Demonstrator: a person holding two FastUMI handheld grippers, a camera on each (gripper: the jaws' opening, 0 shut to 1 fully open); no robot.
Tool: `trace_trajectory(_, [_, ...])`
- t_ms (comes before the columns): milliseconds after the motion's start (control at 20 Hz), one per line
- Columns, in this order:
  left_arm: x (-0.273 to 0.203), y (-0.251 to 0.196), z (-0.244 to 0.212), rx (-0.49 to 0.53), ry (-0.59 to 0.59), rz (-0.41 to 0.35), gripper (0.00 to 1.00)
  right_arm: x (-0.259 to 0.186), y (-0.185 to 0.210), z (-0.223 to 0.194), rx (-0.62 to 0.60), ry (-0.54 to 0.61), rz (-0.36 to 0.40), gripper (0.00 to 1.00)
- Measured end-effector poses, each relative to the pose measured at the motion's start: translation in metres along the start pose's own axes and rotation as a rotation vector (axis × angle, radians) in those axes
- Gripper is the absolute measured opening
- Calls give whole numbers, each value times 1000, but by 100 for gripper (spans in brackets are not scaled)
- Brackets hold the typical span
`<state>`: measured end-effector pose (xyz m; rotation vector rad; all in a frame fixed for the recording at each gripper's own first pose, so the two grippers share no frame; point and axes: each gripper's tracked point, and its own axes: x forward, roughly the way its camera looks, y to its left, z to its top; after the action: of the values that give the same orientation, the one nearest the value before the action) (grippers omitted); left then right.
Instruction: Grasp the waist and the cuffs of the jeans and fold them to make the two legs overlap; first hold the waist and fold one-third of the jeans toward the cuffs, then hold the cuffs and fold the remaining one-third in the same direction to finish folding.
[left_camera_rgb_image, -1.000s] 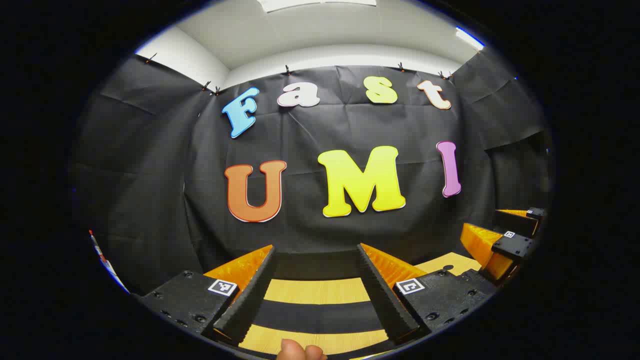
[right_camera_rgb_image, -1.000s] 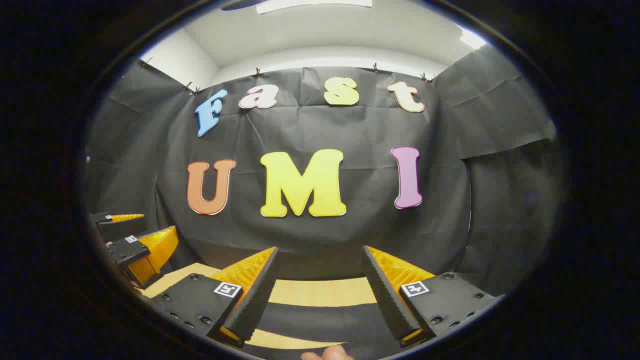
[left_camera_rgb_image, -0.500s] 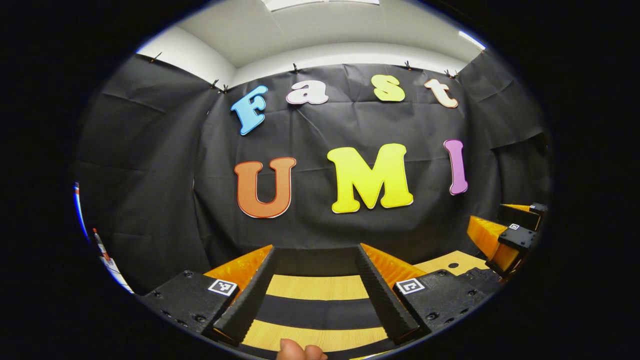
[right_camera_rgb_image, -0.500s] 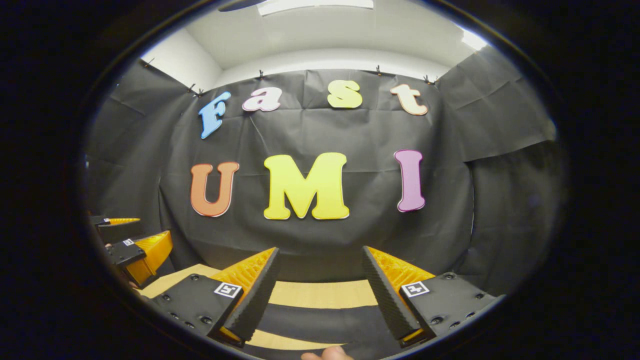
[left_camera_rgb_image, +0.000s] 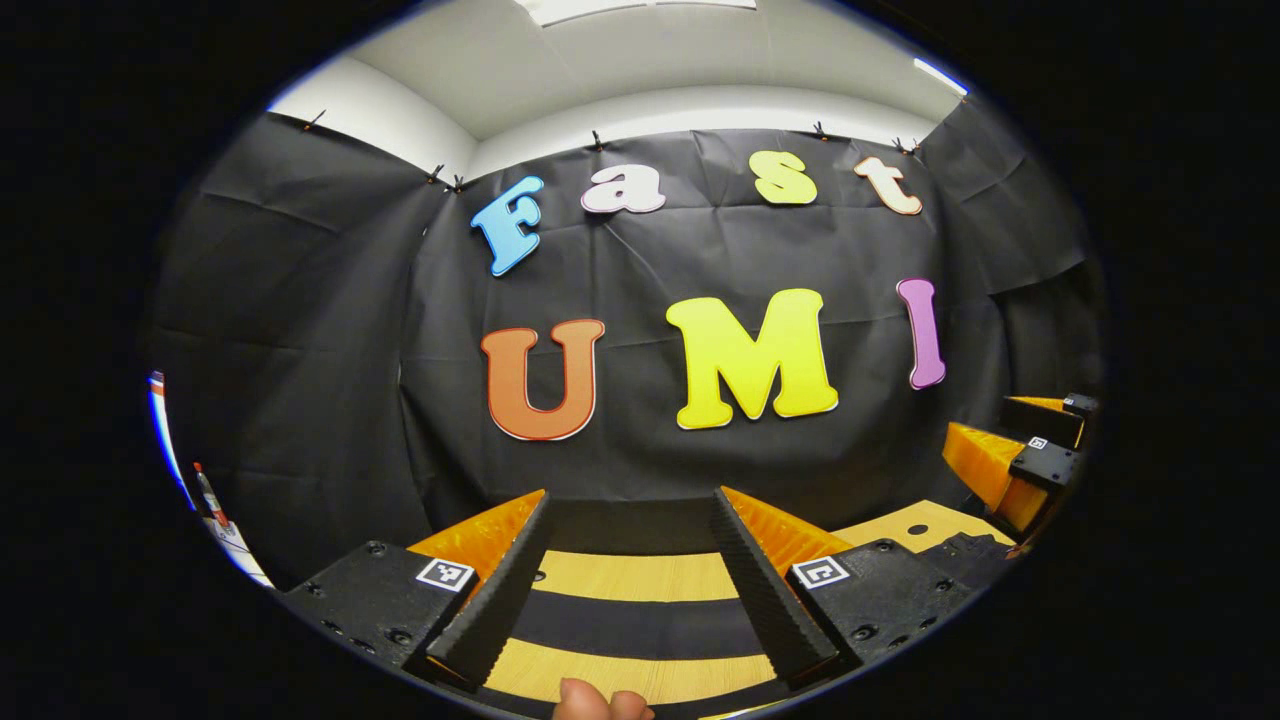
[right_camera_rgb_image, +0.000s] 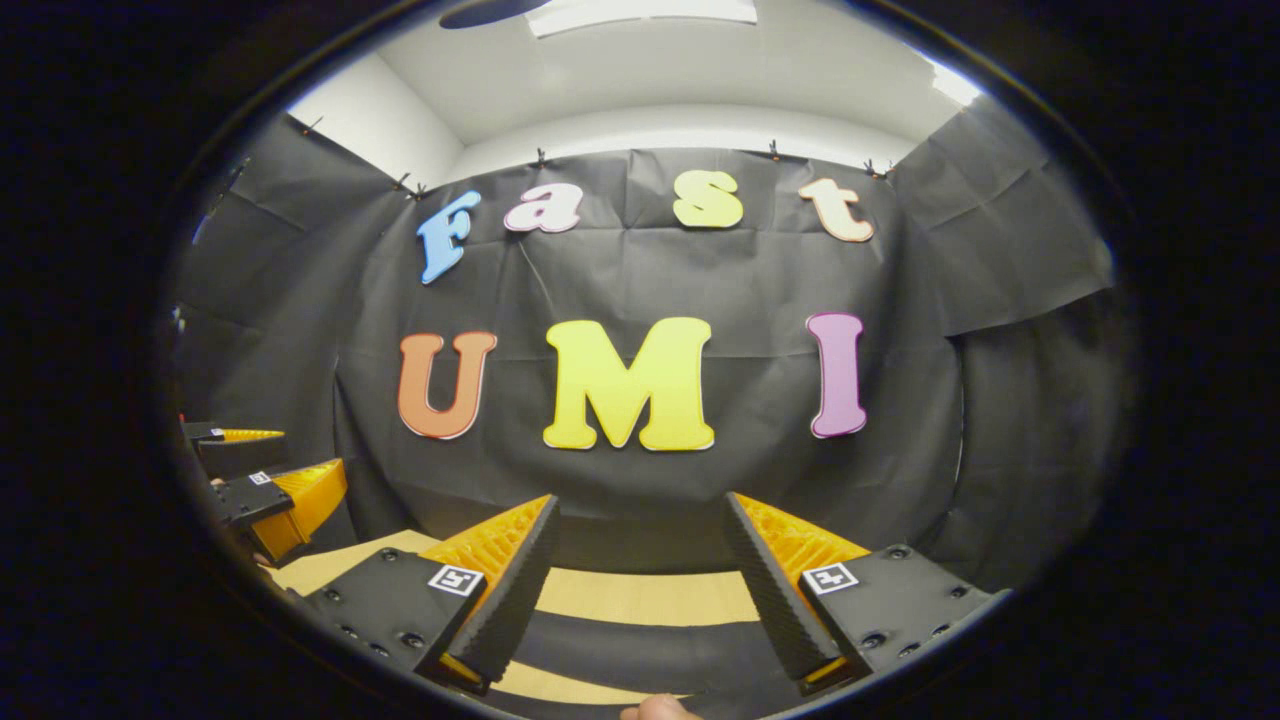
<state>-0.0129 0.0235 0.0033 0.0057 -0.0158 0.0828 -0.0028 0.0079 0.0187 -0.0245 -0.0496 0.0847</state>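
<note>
Starting posture for a jeans-folding task. Left gripper (left_camera_rgb_image: 628, 498) and right gripper (right_camera_rgb_image: 640, 498) are each held roughly level above the bench (left_camera_rgb_image: 640, 577), both aimed at the black booth wall (left_camera_rgb_image: 300, 350) that rises from the bench's far edge. The fingers of each gripper stand wide apart with nothing between them. In the left gripper view the right gripper appears off toward the bench's right side, and the two are well apart. The edge of a hand (left_camera_rgb_image: 600, 702) shows at the bottom of that view. A dark band (left_camera_rgb_image: 640, 628) lies across the pale wood of the bench below the fingers, parallel to the far edge. It may be part of the jeans, but neither waist nor cuffs can be made out, so their position cannot be told. No fold appears to have begun, so the first grasp at the waist and cuffs is judged to lie ahead. Because both cameras look outward rather than down, the descent would probably start with the garment poorly seen. One gripper could then pinch a single layer of cloth or close short of the hem. An uneven lift by the two hands would leave the legs skewed instead of overlapping. Small square black-and-white markers (left_camera_rgb_image: 445, 574) sit on the gripper bodies beside the fingers, and no brand name or label on the grippers or bench is legible.
</note>
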Motion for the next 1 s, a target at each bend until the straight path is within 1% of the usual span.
trace_trajectory(50, [0, 1, 0, -3, -4, 7, 99, 0, 1, 3, 1, -11, 6, 100])
trace_trajectory(150, [-2, 7, 1, -7, -6, 23, 99, 0, -1, 7, -8, -22, 7, 97])
trace_trajectory(300, [-3, 20, -1, -16, 12, 52, 99, 1, -5, 5, -16, -20, 19, 97])
trace_trajectory(400, [-9, 36, -9, -26, 34, 81, 99, 2, -12, 7, -22, -21, 11, 97])
trace_trajectory(450, [-14, 45, -14, -34, 49, 99, 99, 2, -16, 5, -35, -22, 4, 99])
trace_trajectory(550, [-25, 66, -28, -63, 92, 135, 99, 5, -22, 2, -73, -19, -8, 99])
trace_trajectory(600, [-31, 76, -38, -94, 125, 151, 99, 5, -24, 2, -87, -19, -11, 97])
trace_trajectory(650, [-37, 87, -49, -142, 164, 169, 99, 5, -24, 3, -91, -23, -9, 99])
trace_trajectory(700, [-45, 96, -63, -201, 211, 193, 99, 5, -25, 4, -91, -27, -7, 97])
trace_trajectory(800, [-67, 116, -93, -304, 315, 263, 100, 6, -26, 2, -96, -27, -10, 98])
trace_trajectory(900, [-89, 138, -122, -369, 385, 336, 98, 7, -24, -3, -92, -15, -9, 99])
trace_trajectory(1000, [-113, 153, -153, -447, 455, 383, 99, 7, -21, -5, -94, -9, -1, 98])
